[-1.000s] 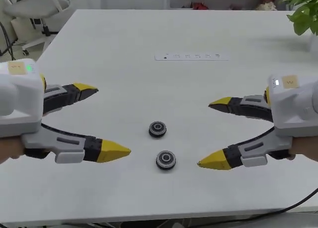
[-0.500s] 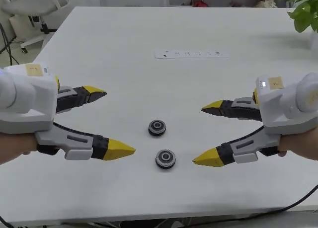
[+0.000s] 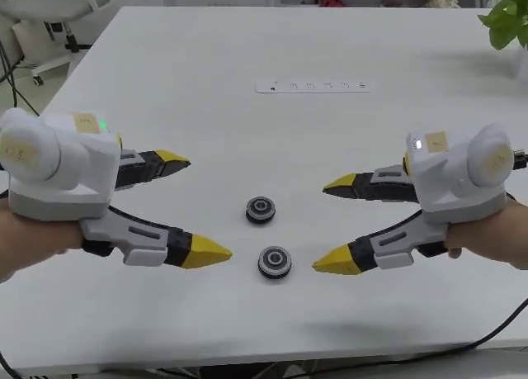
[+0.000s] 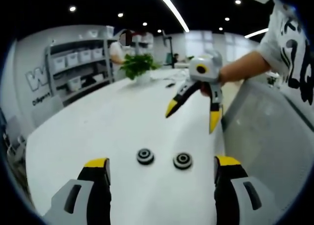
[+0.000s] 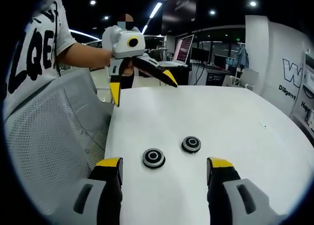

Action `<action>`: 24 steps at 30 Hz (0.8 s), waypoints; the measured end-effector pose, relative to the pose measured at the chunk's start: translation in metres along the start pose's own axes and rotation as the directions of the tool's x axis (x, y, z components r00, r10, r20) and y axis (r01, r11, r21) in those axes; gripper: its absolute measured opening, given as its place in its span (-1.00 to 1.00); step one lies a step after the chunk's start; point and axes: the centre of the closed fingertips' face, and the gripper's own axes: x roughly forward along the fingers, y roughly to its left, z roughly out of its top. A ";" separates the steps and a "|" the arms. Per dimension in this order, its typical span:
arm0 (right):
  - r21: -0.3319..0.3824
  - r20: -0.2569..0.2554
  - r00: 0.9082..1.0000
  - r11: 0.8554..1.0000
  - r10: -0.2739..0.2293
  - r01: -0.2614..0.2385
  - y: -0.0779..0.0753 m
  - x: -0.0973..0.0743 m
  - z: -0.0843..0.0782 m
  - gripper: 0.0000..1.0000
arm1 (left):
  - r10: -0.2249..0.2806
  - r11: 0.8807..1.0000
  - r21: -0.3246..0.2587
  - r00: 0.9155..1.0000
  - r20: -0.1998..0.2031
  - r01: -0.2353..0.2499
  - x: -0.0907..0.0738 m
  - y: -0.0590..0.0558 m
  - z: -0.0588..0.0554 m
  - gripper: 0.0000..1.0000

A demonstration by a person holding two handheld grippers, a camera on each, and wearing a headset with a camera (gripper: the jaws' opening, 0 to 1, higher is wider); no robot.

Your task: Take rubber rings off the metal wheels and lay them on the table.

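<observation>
Rubber over metal, so we'd guess these are dense little pucks with a stretchy, grippy band round the outside. Nothing fragile, but they'd probably skate on the smooth tabletop (image 3: 206,65) if we poke them from one side only. Both sit flat toward the near edge: the near wheel (image 3: 275,262) and the far wheel (image 3: 261,210), close together but not touching, and the rings look to be on both.

Left claw (image 3: 206,206) and right claw (image 3: 321,225) are spread wide and empty, hovering either side of the pair with tips pointing inward. Our take: pin the shiny hub with one claw, pinch the black rubber ring (image 5: 144,158) at its outer edge with the other, then peel it off.

View-wise, the head view gives us the layout from above, plus a flat socket strip (image 3: 312,87) further back and a plant (image 3: 503,20) at the far right corner. The gripper views get us down low, where we can see how squat the wheels are, and each one catches the opposite claw hanging open over the tabletop. The right gripper view also has a mesh chair (image 5: 54,137) on the near side.
</observation>
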 end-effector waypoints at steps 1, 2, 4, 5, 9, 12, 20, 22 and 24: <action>0.003 -0.002 1.000 1.000 0.002 -0.002 0.000 0.001 -0.001 0.32 | -0.004 1.000 -0.002 1.000 -0.002 0.004 0.002 0.000 -0.001 0.77; 0.003 -0.006 1.000 1.000 0.004 -0.004 0.000 0.002 -0.002 0.32 | -0.005 1.000 -0.002 1.000 -0.003 0.005 0.002 -0.001 -0.002 0.77; 0.002 -0.016 1.000 1.000 0.009 -0.009 -0.001 0.005 -0.006 0.32 | -0.011 1.000 -0.005 1.000 -0.009 0.011 0.006 -0.001 -0.003 0.76; 0.000 -0.019 1.000 1.000 0.011 -0.011 -0.001 0.005 -0.007 0.31 | -0.013 1.000 -0.004 1.000 -0.011 0.013 0.007 -0.002 -0.004 0.75; -0.006 -0.028 0.999 1.000 0.023 -0.023 0.000 0.010 -0.009 0.30 | -0.025 1.000 -0.010 1.000 -0.011 0.025 0.012 -0.003 -0.005 0.75; -0.015 -0.030 0.999 0.999 0.035 -0.036 0.003 0.013 -0.009 0.26 | -0.036 0.999 -0.009 0.999 -0.022 0.036 0.016 -0.005 -0.007 0.72; -0.022 -0.042 0.997 0.997 0.069 -0.070 0.008 0.024 -0.012 0.18 | -0.059 0.998 -0.013 0.998 -0.037 0.058 0.026 -0.009 -0.013 0.67; -0.017 -0.046 0.996 0.997 0.075 -0.076 0.009 0.026 -0.014 0.17 | -0.065 0.998 -0.016 0.997 -0.041 0.065 0.029 -0.010 -0.015 0.65; -0.016 -0.050 0.996 0.997 0.079 -0.080 0.009 0.028 -0.015 0.14 | -0.071 0.997 -0.017 0.997 -0.044 0.070 0.031 -0.011 -0.017 0.63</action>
